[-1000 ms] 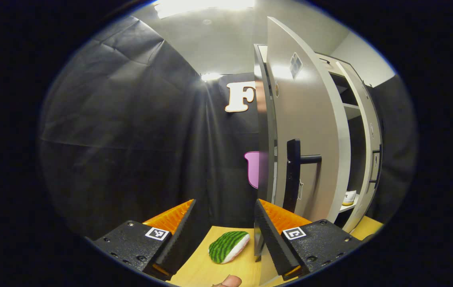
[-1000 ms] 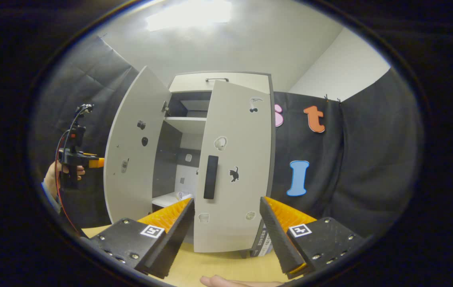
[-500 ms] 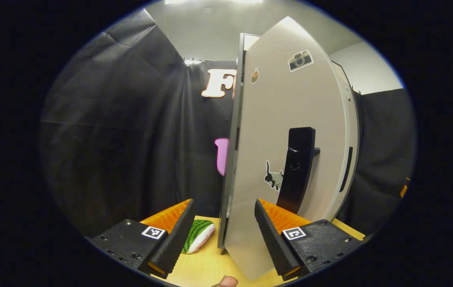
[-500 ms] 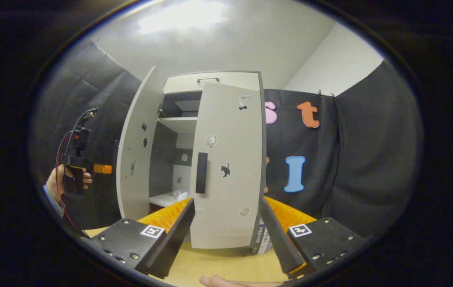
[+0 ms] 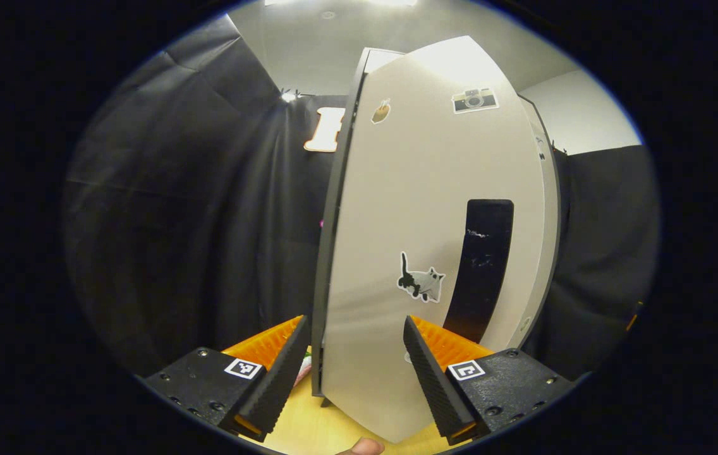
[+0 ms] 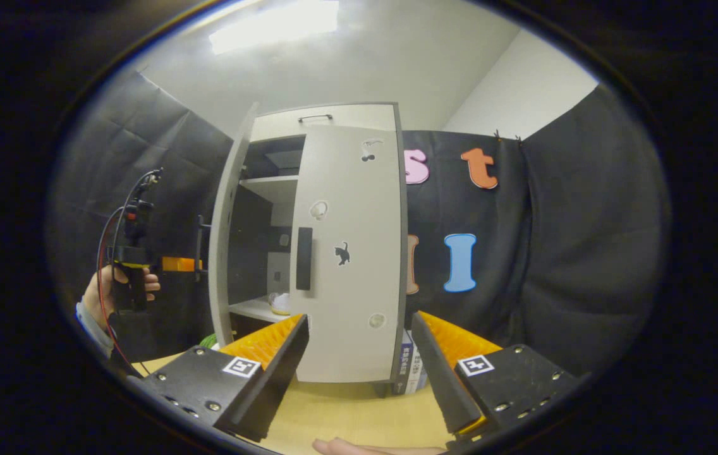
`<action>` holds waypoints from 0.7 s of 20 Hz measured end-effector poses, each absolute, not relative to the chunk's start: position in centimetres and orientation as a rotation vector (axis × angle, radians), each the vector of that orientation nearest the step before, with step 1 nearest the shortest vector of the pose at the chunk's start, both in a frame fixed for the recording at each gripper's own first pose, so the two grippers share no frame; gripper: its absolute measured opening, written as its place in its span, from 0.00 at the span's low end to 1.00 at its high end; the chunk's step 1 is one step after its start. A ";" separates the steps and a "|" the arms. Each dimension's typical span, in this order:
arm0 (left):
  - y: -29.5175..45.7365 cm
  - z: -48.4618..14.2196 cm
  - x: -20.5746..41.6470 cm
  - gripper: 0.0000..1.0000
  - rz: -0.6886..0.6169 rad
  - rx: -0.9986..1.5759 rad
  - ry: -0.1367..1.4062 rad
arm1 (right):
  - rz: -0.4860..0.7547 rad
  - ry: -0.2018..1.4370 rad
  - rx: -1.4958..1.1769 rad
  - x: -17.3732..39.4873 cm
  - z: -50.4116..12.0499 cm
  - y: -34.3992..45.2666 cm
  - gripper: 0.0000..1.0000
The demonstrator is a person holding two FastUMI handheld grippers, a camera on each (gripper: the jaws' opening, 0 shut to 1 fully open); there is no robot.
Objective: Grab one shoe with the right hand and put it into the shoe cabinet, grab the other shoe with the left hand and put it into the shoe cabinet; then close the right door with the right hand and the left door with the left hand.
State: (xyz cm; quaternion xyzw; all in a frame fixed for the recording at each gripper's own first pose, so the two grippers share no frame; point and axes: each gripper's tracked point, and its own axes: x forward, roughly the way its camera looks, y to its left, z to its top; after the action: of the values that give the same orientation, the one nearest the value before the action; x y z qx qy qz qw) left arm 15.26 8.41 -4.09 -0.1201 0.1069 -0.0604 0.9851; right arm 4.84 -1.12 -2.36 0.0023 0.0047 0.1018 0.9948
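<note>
Between the left tool's (image 5: 354,373) spread fingers stands the left door (image 5: 435,240).

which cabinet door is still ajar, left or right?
The left door, the one with the cat-and-camera stickers, nearest the left tongs: it stands swung out, exposing shelves. The right door sits flush against the cabinet front.

Both grippers carry black screw-studded blocks with square black-and-white markers; the left gripper (image 6: 189,264) trails red and black cables.

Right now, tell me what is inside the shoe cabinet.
Through the gap between the doors, the shoe cabinet shows a light shoe on its lower shelf. The right door covers the rest.
</note>
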 end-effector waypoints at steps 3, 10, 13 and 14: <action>7.2 -5.3 14.6 0.92 -0.156 -0.259 0.252 | 0.214 0.035 -0.008 5.3 -3.3 -0.4 0.98; 4.3 -4.3 12.9 0.93 -0.184 -0.240 0.220 | 0.176 0.070 0.013 7.0 -4.3 1.6 0.98; 4.8 -3.2 11.5 0.93 -0.191 -0.219 0.188 | 0.168 0.088 -0.011 7.8 -5.4 2.4 0.98; 5.2 -2.8 10.9 0.93 -0.188 -0.204 0.175 | 0.167 0.095 -0.011 7.7 -5.6 2.6 0.98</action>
State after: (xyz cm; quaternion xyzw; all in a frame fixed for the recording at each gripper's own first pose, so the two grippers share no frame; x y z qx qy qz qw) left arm 10.85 5.18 -2.81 -0.1016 0.0871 -0.0937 0.9866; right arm 7.74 2.56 -5.65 -0.0057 0.0472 0.0832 0.9954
